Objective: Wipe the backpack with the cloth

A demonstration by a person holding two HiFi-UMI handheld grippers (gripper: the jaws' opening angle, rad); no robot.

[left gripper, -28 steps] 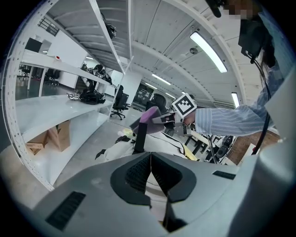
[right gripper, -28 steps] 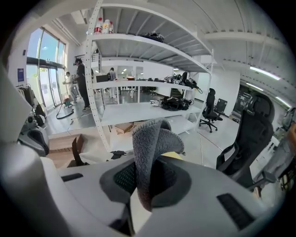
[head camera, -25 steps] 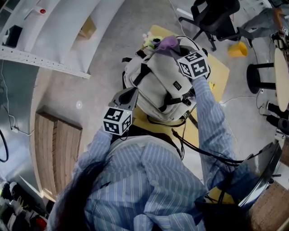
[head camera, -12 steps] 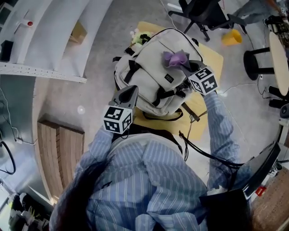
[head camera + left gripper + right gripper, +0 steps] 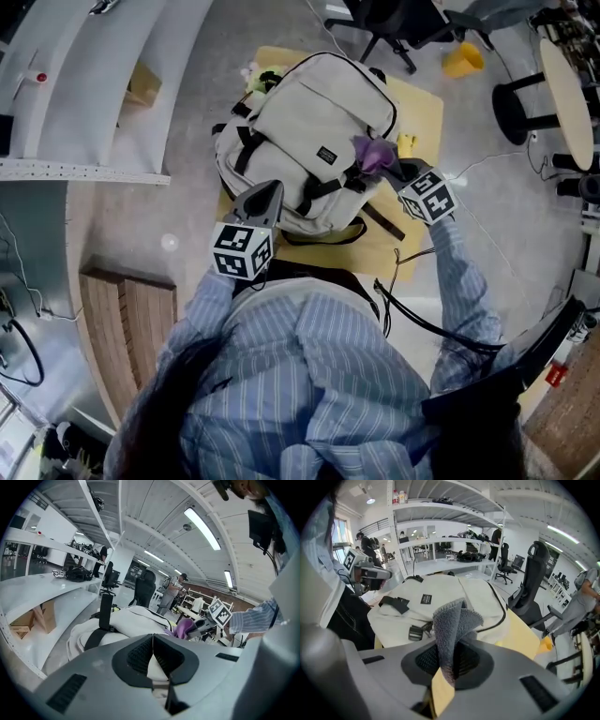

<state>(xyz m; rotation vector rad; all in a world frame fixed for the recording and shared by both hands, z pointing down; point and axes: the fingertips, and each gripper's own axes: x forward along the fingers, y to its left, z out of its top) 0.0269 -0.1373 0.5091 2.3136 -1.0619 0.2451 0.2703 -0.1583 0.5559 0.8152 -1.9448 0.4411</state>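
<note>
Right gripper (image 5: 392, 169) clamps a purple cloth (image 5: 373, 153), folded up between its jaws, against the right flank of a cream backpack (image 5: 314, 108). Left gripper (image 5: 265, 194) is closed at the bag's near edge, with pale fabric showing between its jaws, apparently pinching the bag steady. The backpack lies flat on a yellow tabletop (image 5: 424, 105), black straps (image 5: 322, 185) loose across it. The cloth looks light, limp and easy to grip, best held by a bunched fold as here. The bag looks soft and bulky, likely to slide or dimple under pressure, so anchoring an edge seems wise. The person's right arm (image 5: 457, 274) reaches forward, nearly straight; the left arm (image 5: 202, 300), bent, stays close to the body.
</note>
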